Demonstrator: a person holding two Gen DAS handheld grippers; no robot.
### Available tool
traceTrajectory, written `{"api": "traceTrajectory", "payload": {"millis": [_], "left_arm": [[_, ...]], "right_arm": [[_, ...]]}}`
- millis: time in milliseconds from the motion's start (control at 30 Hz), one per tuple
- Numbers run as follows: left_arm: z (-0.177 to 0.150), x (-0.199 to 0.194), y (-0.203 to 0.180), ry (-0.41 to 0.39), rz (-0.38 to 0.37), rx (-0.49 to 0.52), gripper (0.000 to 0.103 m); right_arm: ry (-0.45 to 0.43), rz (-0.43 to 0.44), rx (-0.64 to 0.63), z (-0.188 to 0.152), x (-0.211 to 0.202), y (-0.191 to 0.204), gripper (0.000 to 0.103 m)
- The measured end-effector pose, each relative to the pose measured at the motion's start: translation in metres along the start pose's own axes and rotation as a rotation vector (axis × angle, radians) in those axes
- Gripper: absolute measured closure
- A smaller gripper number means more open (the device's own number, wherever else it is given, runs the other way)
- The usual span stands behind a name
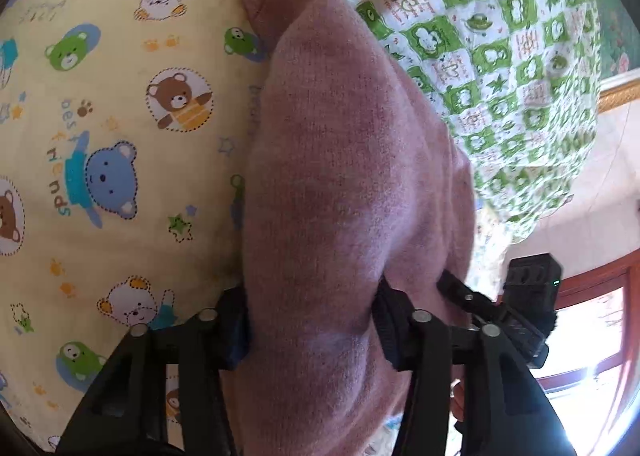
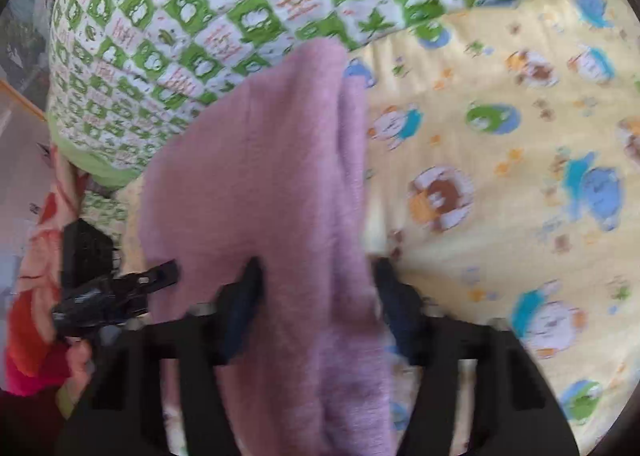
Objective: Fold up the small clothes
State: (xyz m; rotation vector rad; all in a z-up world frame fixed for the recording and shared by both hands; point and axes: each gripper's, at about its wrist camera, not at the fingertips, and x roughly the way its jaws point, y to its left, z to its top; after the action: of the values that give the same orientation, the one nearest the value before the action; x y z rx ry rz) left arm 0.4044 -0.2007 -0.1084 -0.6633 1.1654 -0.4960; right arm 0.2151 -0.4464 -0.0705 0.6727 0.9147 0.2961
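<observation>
A yellow sheet (image 1: 120, 176) printed with cartoon bears is spread under everything. A pink knitted sweater (image 1: 352, 184) is pinched between the fingers of the left gripper (image 1: 312, 332) and hangs bunched above the sheet. The same sweater is also clamped by the right gripper (image 2: 316, 304). A green and white checked quilt (image 2: 208, 28) is seen behind the sweater.

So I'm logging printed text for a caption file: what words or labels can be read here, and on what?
"best friends": printed sideways on the yellow bear-print sheet, beside the blue bear, in the left wrist view.
Orange marks on the green checked quilt: too small to read as text.
Same sheet in the right wrist view: too blurred to read.
Pink knit garment: no label visible.
</observation>
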Motion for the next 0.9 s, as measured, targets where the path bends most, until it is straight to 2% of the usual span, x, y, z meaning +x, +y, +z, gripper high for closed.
{"api": "traceTrajectory", "payload": {"millis": [67,133,233,400,533,733,833,900], "left_arm": [[0.000,-0.007,-0.001,-0.004,-0.030,-0.007,0.063],[-0.002,-0.025,-0.002,-0.018,-0.024,0.020,0.067],[-0.008,-0.039,-0.017,-0.034,-0.005,0.060,0.069],[-0.022,-0.094,-0.015,-0.075,-0.008,0.080,0.069],[-0.042,-0.150,0.011,-0.094,0.001,0.053,0.069],[-0.081,-0.231,0.076,-0.112,0.042,0.001,0.069],[-0.100,-0.251,0.114,-0.110,0.076,-0.036,0.069],[-0.109,-0.249,0.134,-0.097,0.110,-0.060,0.069]], "right_arm": [[-0.008,0.007,0.022,-0.002,-0.003,0.001,0.070],[-0.021,0.016,0.048,-0.003,-0.008,0.005,0.072],[-0.039,0.015,0.040,-0.007,-0.018,0.023,0.074],[-0.046,0.092,0.038,-0.023,-0.026,0.060,0.076],[-0.007,0.182,0.032,-0.049,-0.015,0.097,0.076],[0.078,0.277,-0.005,-0.088,0.020,0.148,0.076],[0.139,0.289,-0.006,-0.108,0.049,0.163,0.076],[0.182,0.268,-0.018,-0.122,0.072,0.169,0.076]]}}
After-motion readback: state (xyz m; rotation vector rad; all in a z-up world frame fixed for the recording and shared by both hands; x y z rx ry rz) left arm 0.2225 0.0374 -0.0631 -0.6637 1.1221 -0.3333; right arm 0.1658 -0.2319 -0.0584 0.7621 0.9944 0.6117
